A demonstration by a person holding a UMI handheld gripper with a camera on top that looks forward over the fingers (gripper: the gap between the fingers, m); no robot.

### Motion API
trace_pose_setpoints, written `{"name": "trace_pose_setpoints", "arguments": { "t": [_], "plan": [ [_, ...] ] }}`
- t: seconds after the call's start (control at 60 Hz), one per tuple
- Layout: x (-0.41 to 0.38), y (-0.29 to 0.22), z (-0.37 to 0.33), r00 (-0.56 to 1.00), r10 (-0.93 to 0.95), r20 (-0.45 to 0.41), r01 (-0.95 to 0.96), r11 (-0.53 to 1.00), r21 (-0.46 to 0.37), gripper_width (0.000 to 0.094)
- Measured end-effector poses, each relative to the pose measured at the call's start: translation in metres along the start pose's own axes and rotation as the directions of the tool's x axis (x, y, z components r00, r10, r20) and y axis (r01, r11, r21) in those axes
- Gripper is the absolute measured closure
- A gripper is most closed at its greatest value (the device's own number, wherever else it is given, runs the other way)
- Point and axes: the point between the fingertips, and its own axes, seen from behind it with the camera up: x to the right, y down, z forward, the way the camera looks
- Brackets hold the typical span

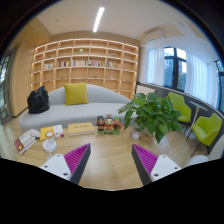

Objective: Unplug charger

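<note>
Your gripper (111, 160) hangs over a wooden table (110, 168) with its jaws spread wide and nothing between them; the pink pads (76, 157) face each other across bare tabletop. You cannot make out a charger anywhere from here, so its place cannot be told.

Starting at the left, a black bag (38, 100) sits on the pale sofa (70, 110), with a yellow-green cushion (75, 94) just beside it. On the table beyond the left finger lie some books and papers (27, 140) and a white cup (49, 145). Further along stand a flat yellowish box (80, 128) and small items too small to name. Behind the sofa, wooden shelving (85, 65) fills the wall. Beyond the right finger stands a potted plant (152, 113). Past it are yellow-green chairs (207, 128) by the windows (185, 70).
</note>
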Motion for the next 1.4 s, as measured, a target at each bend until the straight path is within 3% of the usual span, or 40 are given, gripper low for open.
{"name": "trace_pose_setpoints", "arguments": {
  "t": [0.283,0.517,0.717,1.033,1.133,1.2,1.233,1.4],
  "plan": [
    [-0.021,0.046,0.007,1.0,0.02,0.008,-0.02,0.999,-0.036,0.0087],
    [-0.161,0.102,0.024,0.983,0.024,0.182,-0.006,0.995,-0.1,0.0086],
    [-0.289,0.114,0.077,0.954,0.013,0.301,0.023,0.993,-0.116,0.0082],
    [-0.364,0.084,0.209,0.973,0.008,0.232,0.012,0.996,-0.086,0.0094],
    [-0.375,0.08,0.236,0.976,0.003,0.219,0.018,0.996,-0.092,0.0206],
    [-0.381,0.08,0.246,0.976,0.009,0.217,0.013,0.995,-0.1,0.0373],
    [-0.382,0.079,0.25,0.976,0.014,0.218,0.008,0.995,-0.098,0.0509],
    [-0.38,0.078,0.25,0.979,0.022,0.2,-0.003,0.996,-0.094,0.0661]
  ]
}}
